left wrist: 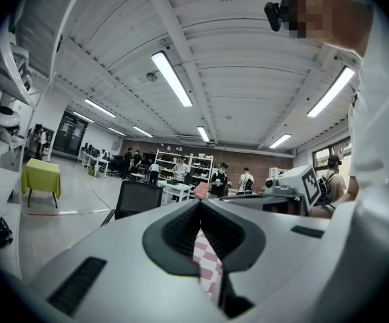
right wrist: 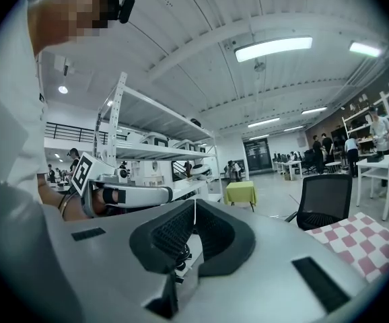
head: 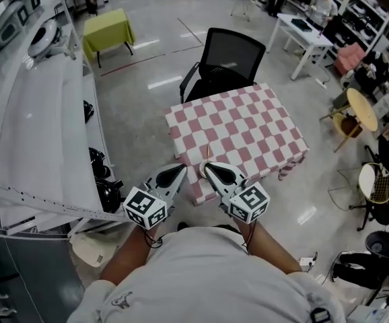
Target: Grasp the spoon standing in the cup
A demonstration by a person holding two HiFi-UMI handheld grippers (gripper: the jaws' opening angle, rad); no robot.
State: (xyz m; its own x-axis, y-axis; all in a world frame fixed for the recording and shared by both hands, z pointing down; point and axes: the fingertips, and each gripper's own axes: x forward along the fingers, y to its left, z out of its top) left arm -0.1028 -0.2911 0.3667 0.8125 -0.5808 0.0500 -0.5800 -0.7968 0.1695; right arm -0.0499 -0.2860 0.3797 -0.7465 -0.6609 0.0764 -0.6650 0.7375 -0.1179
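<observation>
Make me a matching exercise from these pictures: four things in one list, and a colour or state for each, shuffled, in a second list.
Column one
1. office chair
2. tablecloth
3. small table
4. left gripper

Column two
A. pink and white checks
B. yellow-green cover
C. black
D. jaws together, nothing between them

Pairs: 1-C, 2-A, 3-B, 4-D

A worktop (head: 238,136) covered in red-and-white checks stands on the grey floor (head: 140,113), with a black office chair (head: 225,59) just beside its far edge. White shelving (head: 40,133) runs along the left. A yellow-green covered table (head: 107,31) and a white desk (head: 302,36) sit farther off.
</observation>
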